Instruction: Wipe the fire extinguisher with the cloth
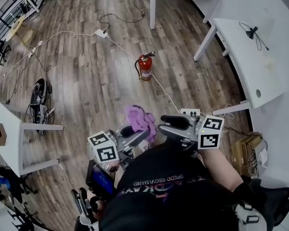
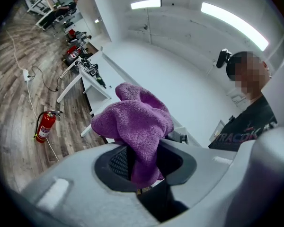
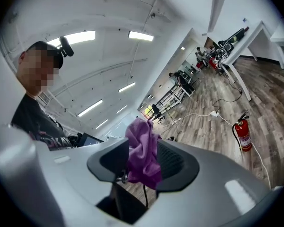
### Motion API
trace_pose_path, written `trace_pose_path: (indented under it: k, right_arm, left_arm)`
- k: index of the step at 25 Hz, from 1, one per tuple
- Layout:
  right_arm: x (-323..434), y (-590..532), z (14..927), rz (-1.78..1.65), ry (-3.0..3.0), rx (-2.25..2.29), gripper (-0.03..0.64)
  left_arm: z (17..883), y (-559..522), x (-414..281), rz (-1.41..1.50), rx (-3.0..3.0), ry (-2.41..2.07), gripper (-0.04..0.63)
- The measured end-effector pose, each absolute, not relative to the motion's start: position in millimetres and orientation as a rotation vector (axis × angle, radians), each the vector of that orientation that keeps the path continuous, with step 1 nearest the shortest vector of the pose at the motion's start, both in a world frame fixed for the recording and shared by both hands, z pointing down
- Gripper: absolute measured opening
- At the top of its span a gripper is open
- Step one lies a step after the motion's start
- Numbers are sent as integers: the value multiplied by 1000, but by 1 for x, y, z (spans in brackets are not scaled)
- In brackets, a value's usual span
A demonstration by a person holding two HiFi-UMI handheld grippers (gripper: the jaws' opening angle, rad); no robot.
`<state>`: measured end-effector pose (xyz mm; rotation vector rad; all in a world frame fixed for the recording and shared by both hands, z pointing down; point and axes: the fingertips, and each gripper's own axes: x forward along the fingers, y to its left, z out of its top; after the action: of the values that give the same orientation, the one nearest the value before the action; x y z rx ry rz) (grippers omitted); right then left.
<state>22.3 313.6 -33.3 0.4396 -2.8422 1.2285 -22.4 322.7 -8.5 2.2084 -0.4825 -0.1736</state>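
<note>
left gripper view: left tongs (image 2: 144, 162) clamp the purple cloth (image 2: 137, 122); right tongs (image 3: 142, 163) stand open around it.

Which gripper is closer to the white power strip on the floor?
Right. In the head view the right gripper is just beside the power strip; the left gripper sits farther left, beyond the purple cloth.

Purple cloth (image 1: 140, 120) bunched, held aloft; red fire extinguisher (image 1: 145, 67) upright.
</note>
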Motion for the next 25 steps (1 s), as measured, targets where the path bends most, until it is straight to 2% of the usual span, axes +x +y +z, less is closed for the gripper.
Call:
trace_pose_path:
  k: [8,14,15,17,19,22,25]
  right_arm:
    - [23,277,-35,1202,-2796,270,313]
    - [39,254,-15,1200,-2713,112,314]
    - [43,250,-13,1198,-2700,88,299]
    - [56,238,-12,1198,-2698,57,182]
    - [71,223,-13,1196,-2718,60,133]
    - [95,194,-16,1242,-2763,119,103]
    - [123,162,-18,1325,-2799,182,100]
  left_arm:
    - [0,297,26,31,2324,-473,110]
    - [18,272,75,203,2398,-473,114]
    - [19,267,83,209,2399,-473,114]
    - [20,254,97,198,2390,-477,117]
    - [21,241,107,181,2378,-488,121]
    - [20,219,113,124,2356,-533,128]
    - [16,196,117,57,2332,-592,130]
